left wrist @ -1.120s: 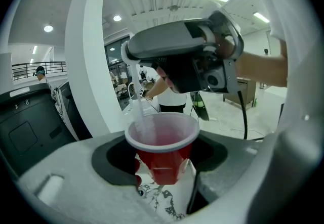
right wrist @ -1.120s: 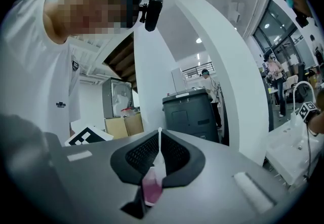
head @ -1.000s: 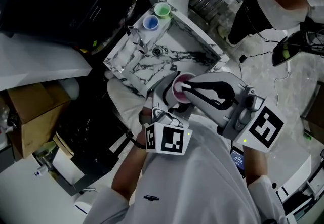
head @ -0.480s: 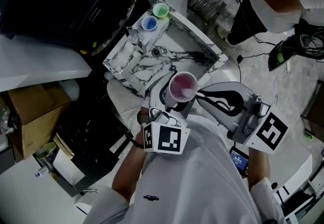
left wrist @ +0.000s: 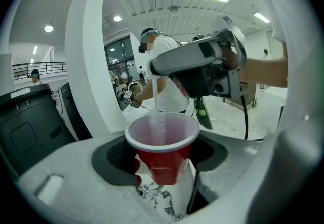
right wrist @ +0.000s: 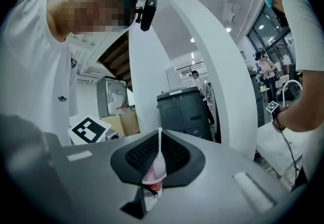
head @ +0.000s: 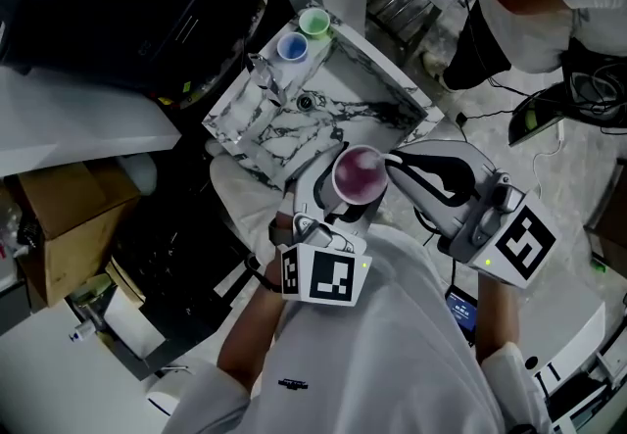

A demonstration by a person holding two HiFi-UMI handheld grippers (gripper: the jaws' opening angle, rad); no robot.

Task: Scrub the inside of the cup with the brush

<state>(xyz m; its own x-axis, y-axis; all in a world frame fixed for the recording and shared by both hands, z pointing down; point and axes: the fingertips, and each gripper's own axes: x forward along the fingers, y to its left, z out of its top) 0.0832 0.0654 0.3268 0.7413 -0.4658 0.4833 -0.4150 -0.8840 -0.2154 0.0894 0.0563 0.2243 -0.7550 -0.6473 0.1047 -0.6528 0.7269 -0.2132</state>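
Left gripper [head: 331,199] is clamped on a red cup [head: 358,173], held upright with its mouth up, just at the near edge of the marbled tray [head: 235,111]. Right gripper [head: 396,166] is pinched tight on a thin pale brush [left wrist: 158,117], whose lower end is down inside the cup. A blue cup [head: 292,46] and a green cup [head: 313,23] sit at the tray's far corner; the only print is the square markers [head: 323,275] on the gripper cubes and a shirt logo [head: 293,384] too small to read.

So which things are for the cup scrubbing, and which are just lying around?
For the job: red cup, brush poking into it.
Just lying around: blue cup, green cup, cardboard box.
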